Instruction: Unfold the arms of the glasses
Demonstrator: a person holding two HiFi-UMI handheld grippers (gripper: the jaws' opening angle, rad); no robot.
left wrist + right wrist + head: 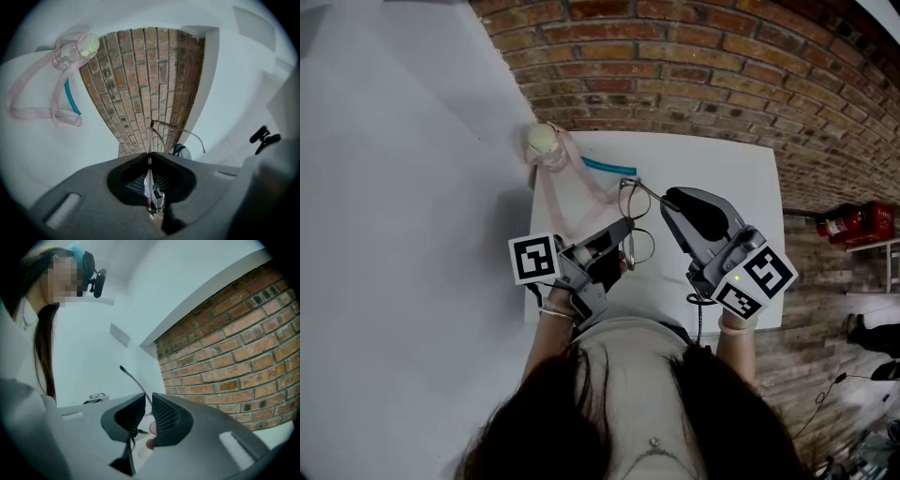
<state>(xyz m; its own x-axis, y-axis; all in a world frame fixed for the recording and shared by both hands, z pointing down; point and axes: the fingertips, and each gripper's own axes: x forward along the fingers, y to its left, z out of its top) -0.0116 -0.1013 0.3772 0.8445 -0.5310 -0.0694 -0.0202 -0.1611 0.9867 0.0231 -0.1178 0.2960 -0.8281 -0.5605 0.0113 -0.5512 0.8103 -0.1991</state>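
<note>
I'm holding the glasses [636, 223] up above the table [722, 169]. My left gripper [625, 240] is clamping the frame edge-on, and my right gripper [666, 199] is pinching one thin arm [133, 379].

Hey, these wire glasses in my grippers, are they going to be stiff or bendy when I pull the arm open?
Probably light and springy: the glasses have a thin wire frame. The slim arm would likely bend if forced. The left gripper and right gripper pinch narrow wire, which may slip.
</note>
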